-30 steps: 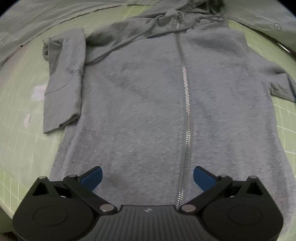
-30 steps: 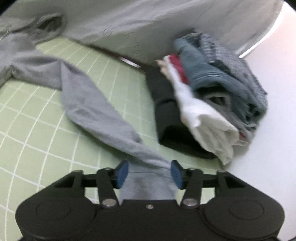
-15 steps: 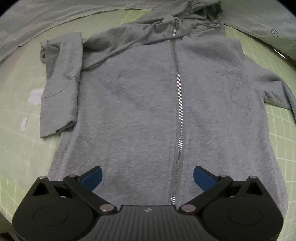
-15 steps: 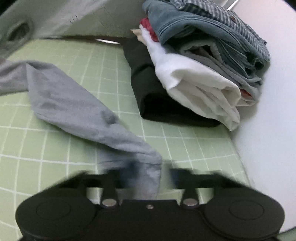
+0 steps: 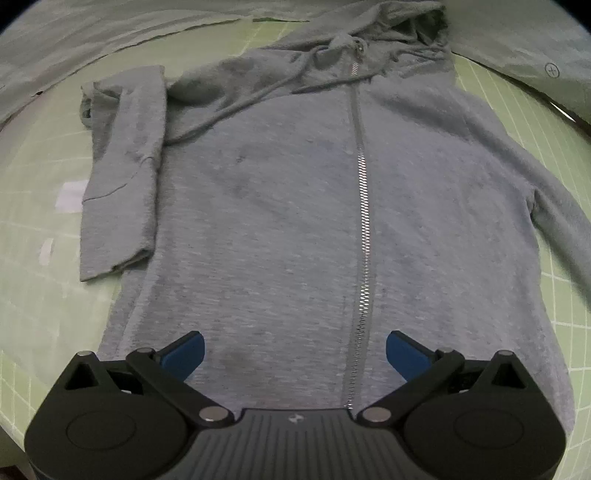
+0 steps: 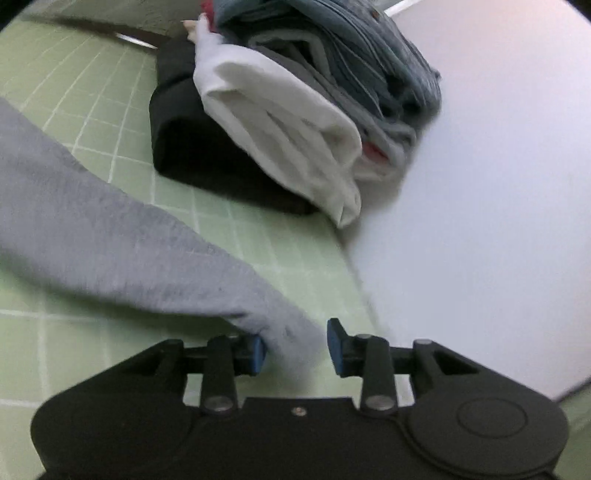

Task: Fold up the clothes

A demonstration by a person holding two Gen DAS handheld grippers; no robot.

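At the bottom of the left wrist view, the left gripper (image 5: 294,354) holds its blue-padded jaws wide over the hem of a grey hoodie (image 5: 280,206), nothing between them. The hoodie is soft, fuzzy knit, spread flat on the green gridded mat (image 5: 33,206) of the tabletop, a silver zipper (image 5: 364,236) running up its middle to the bunched hood (image 5: 410,33) at the top of the frame. One sleeve is folded back on itself at upper left.

In the right wrist view, the right gripper (image 6: 296,345) has just been opening its jaws; the cuff of the other sleeve (image 6: 122,243) lies between the pads, touching the left one, a gap showing at the right. Half a second earlier the jaws were blurred around it. Beyond, at the top, a stack of folded clothes (image 6: 295,107) now looms closer.
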